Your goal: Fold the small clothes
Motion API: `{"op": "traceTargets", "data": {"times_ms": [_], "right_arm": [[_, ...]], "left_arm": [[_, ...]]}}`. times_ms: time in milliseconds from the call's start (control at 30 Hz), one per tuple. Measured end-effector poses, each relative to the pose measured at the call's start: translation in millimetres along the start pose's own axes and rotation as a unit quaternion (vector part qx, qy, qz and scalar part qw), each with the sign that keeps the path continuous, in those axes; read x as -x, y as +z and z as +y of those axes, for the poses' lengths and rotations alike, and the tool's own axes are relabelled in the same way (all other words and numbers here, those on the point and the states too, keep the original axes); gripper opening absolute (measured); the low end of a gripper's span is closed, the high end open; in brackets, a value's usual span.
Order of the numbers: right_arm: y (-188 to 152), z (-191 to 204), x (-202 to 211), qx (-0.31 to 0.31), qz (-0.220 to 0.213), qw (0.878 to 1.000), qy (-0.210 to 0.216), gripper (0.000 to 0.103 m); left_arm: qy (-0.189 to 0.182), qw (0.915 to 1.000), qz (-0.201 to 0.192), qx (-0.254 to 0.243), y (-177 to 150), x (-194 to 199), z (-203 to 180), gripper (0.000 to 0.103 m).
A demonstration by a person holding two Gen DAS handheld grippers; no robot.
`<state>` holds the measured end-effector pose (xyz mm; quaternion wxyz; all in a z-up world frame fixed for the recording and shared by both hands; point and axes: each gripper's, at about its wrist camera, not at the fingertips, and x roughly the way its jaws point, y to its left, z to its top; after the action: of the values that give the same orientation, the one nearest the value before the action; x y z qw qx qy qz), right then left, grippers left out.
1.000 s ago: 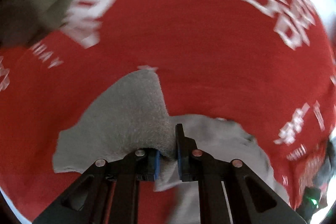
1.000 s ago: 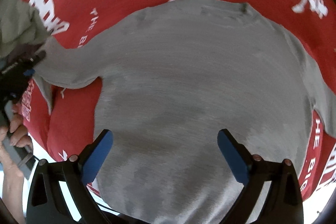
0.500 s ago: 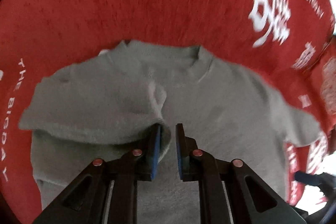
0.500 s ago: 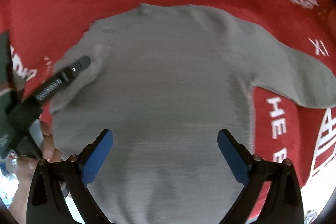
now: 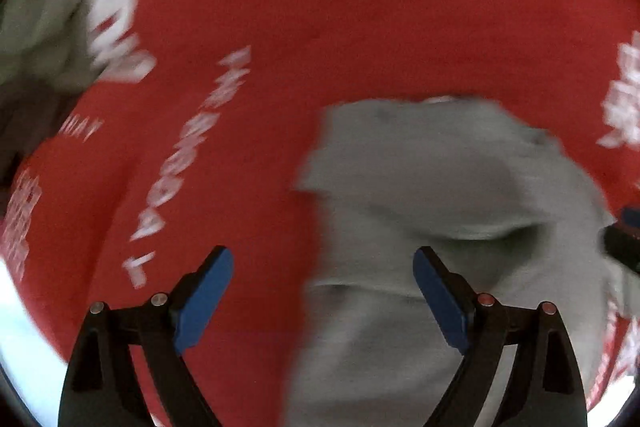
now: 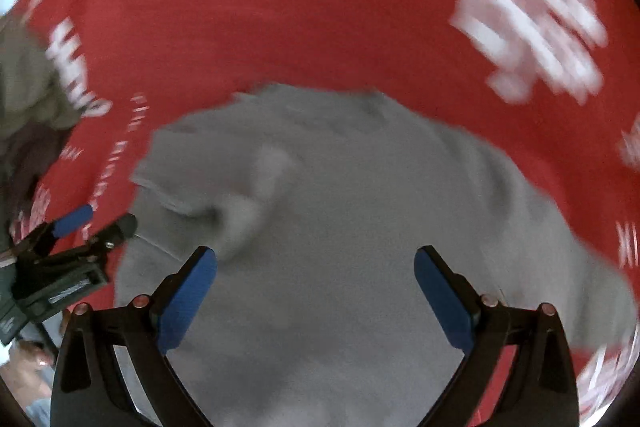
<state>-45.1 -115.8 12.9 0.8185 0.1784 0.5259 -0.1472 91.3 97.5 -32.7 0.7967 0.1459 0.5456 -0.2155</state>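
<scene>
left tongs: two black plastic arms with triangular cut-outs, each tipped by a flat blue pad. each arm carries two round fasteners on top, silver on the left arm, reddish on the right arm. right tongs: same black frame, blue pads, four reddish round fasteners. seen from the right wrist view, the left tongs show a black body with a printed label. bare skin of a hand shows at the lower left edge.
</scene>
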Motion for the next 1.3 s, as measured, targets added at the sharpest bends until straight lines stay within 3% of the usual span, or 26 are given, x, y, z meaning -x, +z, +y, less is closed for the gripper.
{"op": "traceTargets", "data": {"times_ms": [67, 167, 200, 300, 433, 467, 533, 567, 633, 667, 767, 833, 867, 967, 1033, 1167, 1267, 1300], "right_arm": [[18.0, 36.6, -18.3, 0.056, -0.007, 0.998, 0.015, 0.099], [24.4, 74.1, -48.7, 0.119, 0.01, 0.993, 0.013, 0.096], [25.2, 86.2, -66.1, 0.143, 0.024, 0.989, -0.006, 0.09], [17.6, 96.1, -89.8, 0.184, 0.05, 0.981, -0.048, 0.087], [8.4, 103.2, -116.0, 0.24, 0.084, 0.963, -0.088, 0.082], [7.4, 103.3, -118.5, 0.247, 0.083, 0.961, -0.089, 0.078], [11.7, 101.3, -116.8, 0.238, 0.076, 0.965, -0.076, 0.04], [17.0, 96.2, -114.1, 0.22, 0.069, 0.969, -0.085, 0.014], [27.9, 76.4, -100.5, 0.151, 0.042, 0.984, -0.078, 0.013], [32.6, 55.4, -87.4, 0.087, 0.023, 0.994, -0.065, 0.013], [26.3, -2.4, -59.2, -0.054, -0.019, 0.998, -0.039, 0.013], [1.2, -55.8, -46.9, -0.175, -0.029, 0.984, -0.026, 0.013], [-18.2, -88.5, -49.2, -0.25, -0.016, 0.968, 0.002, 0.016], [-64.5, -144.8, -58.7, -0.376, 0.021, 0.925, 0.053, 0.061], [-75.8, -157.1, -49.3, -0.389, 0.004, 0.917, 0.083, 0.062], [-76.9, -169.6, -41.3, -0.38, 0.01, 0.921, 0.086, 0.063], [-80.9, -193.0, -41.7, -0.439, -0.005, 0.893, 0.101, 0.063], [-84.3, -200.8, -43.5, -0.465, -0.009, 0.878, 0.111, 0.063]], "left_arm": [[-0.001, 0.9992, 0.027, 0.029, -2.0, -22.2, 19.0, 0.092], [-0.015, 0.9985, 0.04, 0.034, -7.0, -38.0, 21.4, 0.092], [-0.017, 0.9985, 0.039, 0.033, -8.1, -39.8, 20.9, 0.092], [-0.027, 0.9983, 0.04, 0.033, -10.1, -48.2, 19.3, 0.092], [-0.018, 0.9987, 0.041, 0.024, -10.0, -55.4, 18.5, 0.101], [-0.018, 0.9987, 0.042, 0.025, -5.8, -52.0, 19.0, 0.101], [-0.017, 0.9987, 0.042, 0.023, -5.6, -51.5, 19.5, 0.101], [-0.015, 0.9988, 0.042, 0.022, -5.7, -51.0, 19.4, 0.101], [-0.013, 0.9987, 0.044, 0.022, -4.0, -52.1, 19.2, 0.101], [-0.011, 0.9987, 0.045, 0.021, -3.1, -53.0, 18.8, 0.101], [-0.007, 0.9988, 0.046, 0.018, -2.7, -53.7, 17.4, 0.101], [-0.005, 0.9988, 0.045, 0.016, -2.6, -53.8, 16.2, 0.101], [-0.004, 0.9988, 0.046, 0.016, -2.5, -54.1, 15.7, 0.102], [-0.001, 0.9987, 0.049, 0.014, -1.5, -53.6, 13.1, 0.102], [0.003, 0.9984, 0.056, 0.011, 2.3, -52.0, 12.3, 0.102], [-0.001, 0.9993, 0.036, 0.003, 23.8, -40.2, 7.0, 0.102], [-0.01, 0.9996, 0.024, -0.014, 48.5, -40.4, -6.2, 0.102], [-0.021, 0.9991, 0.031, -0.02, 57.1, -45.2, -12.5, 0.102]]}}
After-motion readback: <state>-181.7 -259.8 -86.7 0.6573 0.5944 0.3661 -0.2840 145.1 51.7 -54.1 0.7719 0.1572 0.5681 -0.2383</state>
